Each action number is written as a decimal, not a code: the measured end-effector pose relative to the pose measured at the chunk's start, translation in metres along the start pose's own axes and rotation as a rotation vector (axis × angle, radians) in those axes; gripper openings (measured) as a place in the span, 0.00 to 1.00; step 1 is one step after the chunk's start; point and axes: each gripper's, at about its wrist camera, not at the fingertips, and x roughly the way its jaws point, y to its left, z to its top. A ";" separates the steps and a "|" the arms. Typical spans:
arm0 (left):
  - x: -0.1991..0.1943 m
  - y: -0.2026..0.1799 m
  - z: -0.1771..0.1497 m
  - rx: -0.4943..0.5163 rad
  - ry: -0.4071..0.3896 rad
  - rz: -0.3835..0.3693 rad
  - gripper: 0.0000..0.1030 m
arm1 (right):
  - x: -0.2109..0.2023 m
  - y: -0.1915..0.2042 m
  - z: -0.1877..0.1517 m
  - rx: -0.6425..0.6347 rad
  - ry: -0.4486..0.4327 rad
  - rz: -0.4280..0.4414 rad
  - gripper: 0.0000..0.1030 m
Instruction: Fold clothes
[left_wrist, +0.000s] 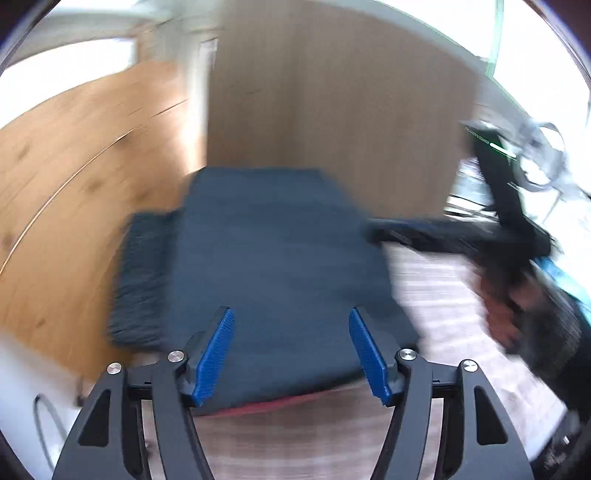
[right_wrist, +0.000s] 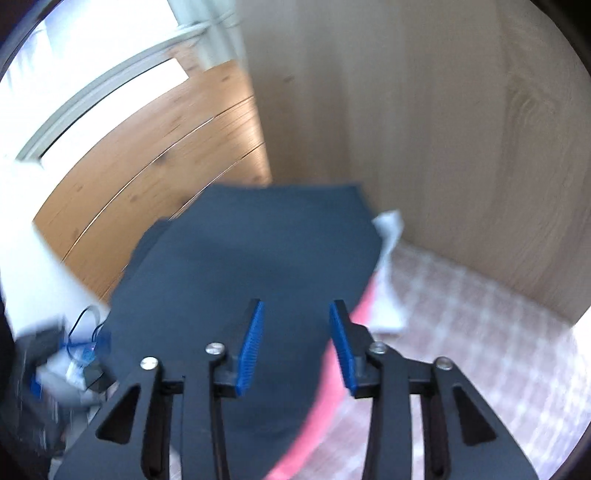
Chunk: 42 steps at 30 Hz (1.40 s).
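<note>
A dark blue garment (left_wrist: 273, 254) lies folded flat on a pale checked cover (left_wrist: 443, 295), with a ribbed part (left_wrist: 142, 280) sticking out on its left. A red-pink cloth edge (left_wrist: 280, 404) shows under its near side. My left gripper (left_wrist: 291, 312) hovers over the near edge of the garment, its blue pads wide apart with nothing between them. In the right wrist view the same garment (right_wrist: 240, 266) fills the middle, and the pink edge (right_wrist: 332, 373) runs along its right. My right gripper (right_wrist: 296, 303) is open above it and holds nothing.
A wood-grain panel (left_wrist: 332, 92) stands behind the garment, with plank floor (left_wrist: 74, 177) to the left. A blurred hand (left_wrist: 502, 314) and black gripper body (left_wrist: 509, 221) are at the right. White cloth (right_wrist: 389, 258) lies beside the garment. Blue cables and a small black box (right_wrist: 88, 354) sit lower left.
</note>
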 end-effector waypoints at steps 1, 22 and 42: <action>0.008 0.008 -0.004 -0.021 0.020 0.042 0.60 | 0.004 0.009 -0.009 -0.019 0.016 -0.010 0.36; -0.129 0.012 -0.070 -0.230 -0.025 0.258 0.77 | -0.167 0.004 -0.140 0.128 -0.026 -0.146 0.39; -0.209 -0.048 -0.088 -0.285 -0.112 0.322 0.82 | -0.262 -0.009 -0.200 0.057 -0.141 -0.286 0.49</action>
